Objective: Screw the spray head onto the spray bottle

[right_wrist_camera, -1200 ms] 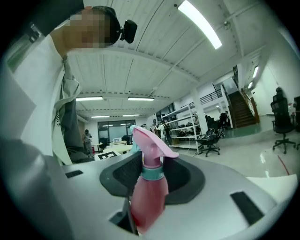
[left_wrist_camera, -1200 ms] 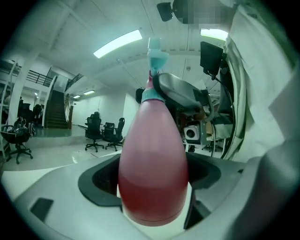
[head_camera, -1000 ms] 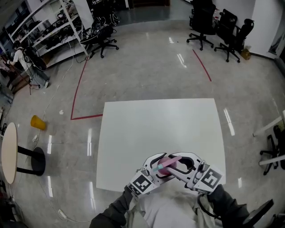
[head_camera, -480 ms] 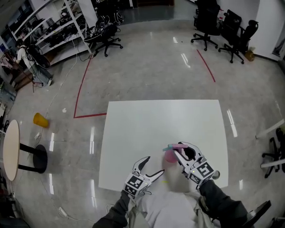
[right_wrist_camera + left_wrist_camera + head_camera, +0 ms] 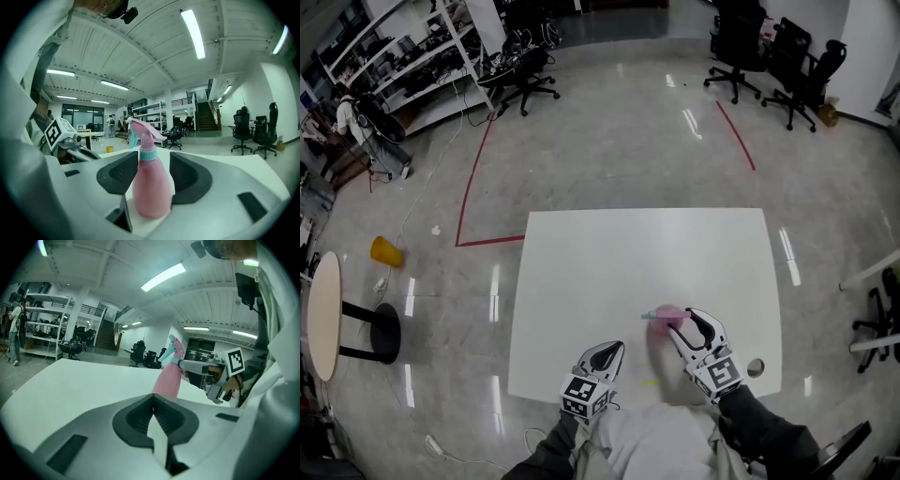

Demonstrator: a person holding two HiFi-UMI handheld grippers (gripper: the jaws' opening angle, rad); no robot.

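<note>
A pink spray bottle (image 5: 668, 319) with its pink and teal spray head (image 5: 144, 131) on top stands upright on the white table (image 5: 581, 272), near the front right. My right gripper (image 5: 678, 324) reaches round it. Its jaws are opening, and the bottle (image 5: 150, 190) stands between them with the pads off its sides. My left gripper (image 5: 609, 352) rests near the table's front edge, left of the bottle and apart from it, jaws shut on nothing. In the left gripper view the bottle (image 5: 167, 378) rises beyond the closed fingertips (image 5: 153, 401), with the right gripper (image 5: 201, 367) beside it.
A round hole (image 5: 756, 368) sits in the table's front right corner. On the floor lie red tape lines (image 5: 469, 192) and a yellow cup (image 5: 384, 253). A round side table (image 5: 319, 319) stands at the left, office chairs (image 5: 769, 52) at the back.
The bottle, held up by both grippers a second ago, now stands on the table. My left gripper let go, drew back towards the front edge and shut. My right gripper's jaws have widened.
</note>
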